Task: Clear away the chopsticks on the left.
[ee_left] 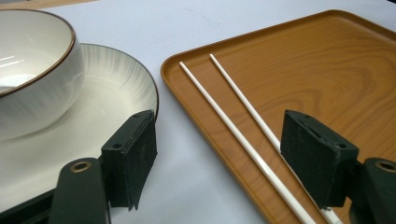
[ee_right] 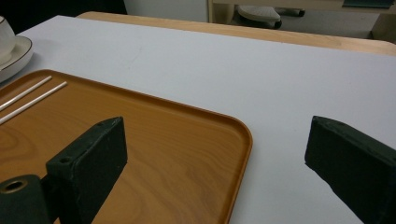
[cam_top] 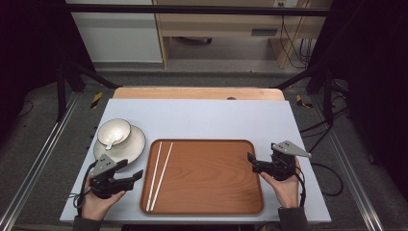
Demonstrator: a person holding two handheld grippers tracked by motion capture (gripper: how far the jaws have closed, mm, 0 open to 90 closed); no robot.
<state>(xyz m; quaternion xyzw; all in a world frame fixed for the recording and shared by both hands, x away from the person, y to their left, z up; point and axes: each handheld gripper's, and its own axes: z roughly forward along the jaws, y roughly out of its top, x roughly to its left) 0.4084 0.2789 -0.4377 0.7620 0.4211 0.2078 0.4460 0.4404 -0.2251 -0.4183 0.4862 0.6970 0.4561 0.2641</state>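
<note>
The 2 white chopsticks [cam_top: 159,175] lie side by side, nearly parallel, on the left part of the wooden tray [cam_top: 216,192], which sits on the pale bench [cam_top: 207,118]. They run from the tray's far-left corner toward its near edge. In the left gripper view they [ee_left: 233,126] pass between the black fingers [ee_left: 133,154] without touching the pads. The left gripper [cam_top: 129,175] hovers at the tray's left rim, its fingers spread wide with nothing pinched. Just beyond it stands a white bowl [cam_top: 114,131] holding a spoon [cam_top: 110,143], set on a white plate [cam_top: 134,147] beside the tray. The right gripper [cam_top: 251,161] rests at the tray's right edge, its fingers [ee_right: 93,158] spread over tray [ee_right: 187,154] and bench, holding nothing.
</note>
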